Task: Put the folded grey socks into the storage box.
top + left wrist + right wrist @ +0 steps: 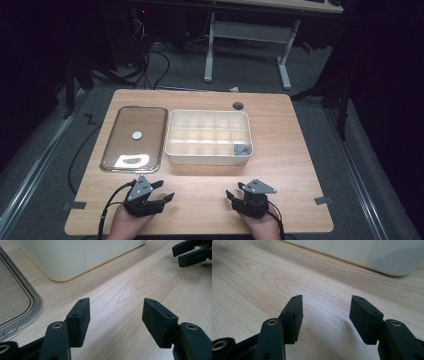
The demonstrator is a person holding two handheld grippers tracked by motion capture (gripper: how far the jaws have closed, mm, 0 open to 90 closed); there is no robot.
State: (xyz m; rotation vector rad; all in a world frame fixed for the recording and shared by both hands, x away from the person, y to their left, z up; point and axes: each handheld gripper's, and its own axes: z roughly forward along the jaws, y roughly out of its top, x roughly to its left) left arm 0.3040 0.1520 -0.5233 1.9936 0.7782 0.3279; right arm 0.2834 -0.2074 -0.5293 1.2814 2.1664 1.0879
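Dark room, grey carpet; pale wooden table (280, 150). My left gripper (159, 191) and right gripper (235, 192): jaws apart, holding nothing. Ahead of both: white plastic compartment box (209, 156). Ahead-left of my left gripper: clear rectangular lid (112, 150).

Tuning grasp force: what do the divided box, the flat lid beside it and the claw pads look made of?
Divided box: likely plastic, off-white, matte, slightly translucent walls with rounded corners.
Flat lid: looks like clear plastic; wood grain shows through, with a bright glare patch.
Pads on the left claw and right claw: black, finely textured, probably rubber or foam.
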